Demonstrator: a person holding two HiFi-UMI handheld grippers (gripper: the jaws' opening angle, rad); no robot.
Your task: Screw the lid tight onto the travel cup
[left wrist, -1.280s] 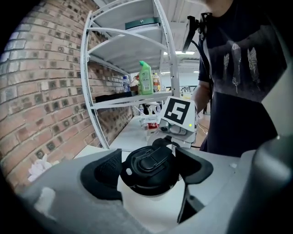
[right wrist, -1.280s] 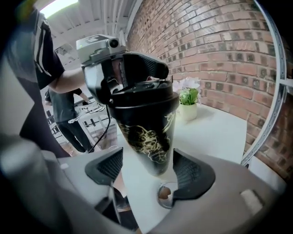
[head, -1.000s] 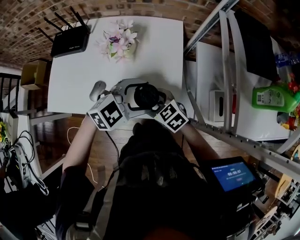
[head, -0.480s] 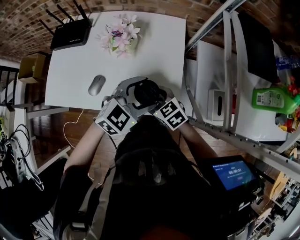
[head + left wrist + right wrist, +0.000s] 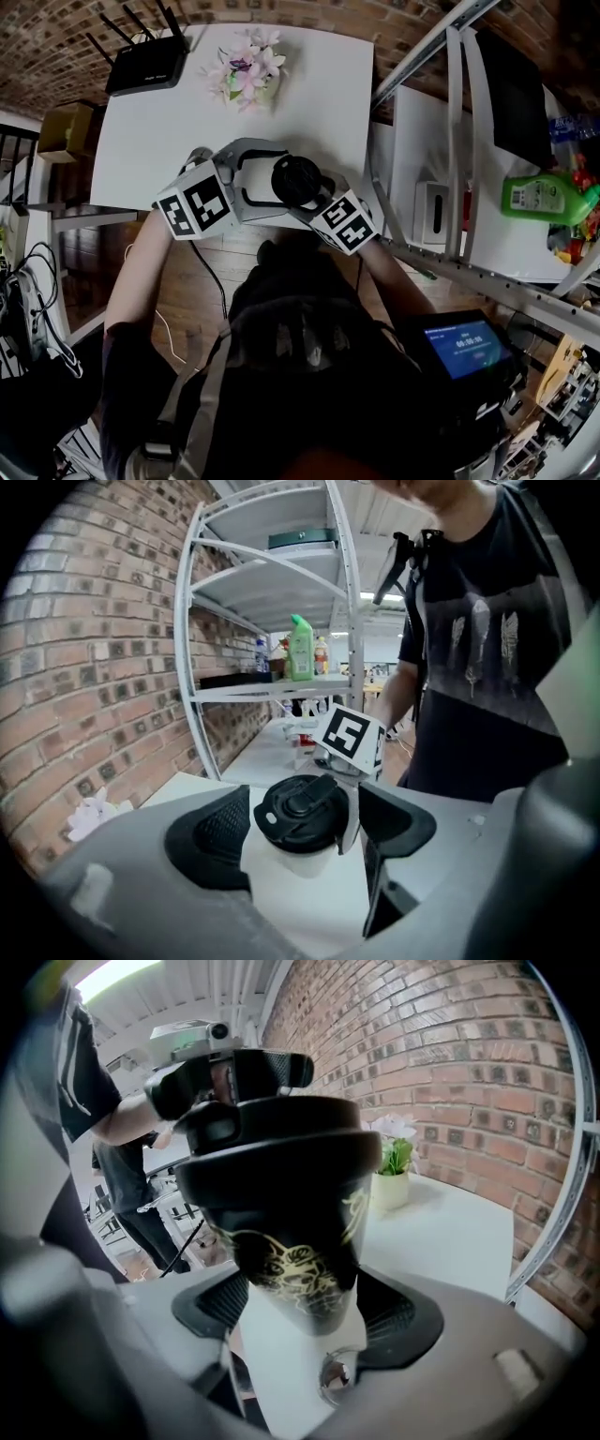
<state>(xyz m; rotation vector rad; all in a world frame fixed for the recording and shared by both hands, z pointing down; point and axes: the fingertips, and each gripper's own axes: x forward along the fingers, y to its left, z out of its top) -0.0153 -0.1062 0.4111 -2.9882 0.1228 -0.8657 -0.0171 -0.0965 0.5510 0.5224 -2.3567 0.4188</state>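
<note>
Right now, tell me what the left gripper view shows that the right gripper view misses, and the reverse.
Left gripper view only: the lid from above with its flip tab, and the green bottle on the shelf. Right gripper view only: the travel cup with its gold-patterned body clamped in the right tongs, and the flower pot. Both: the lid and the brick wall.
</note>
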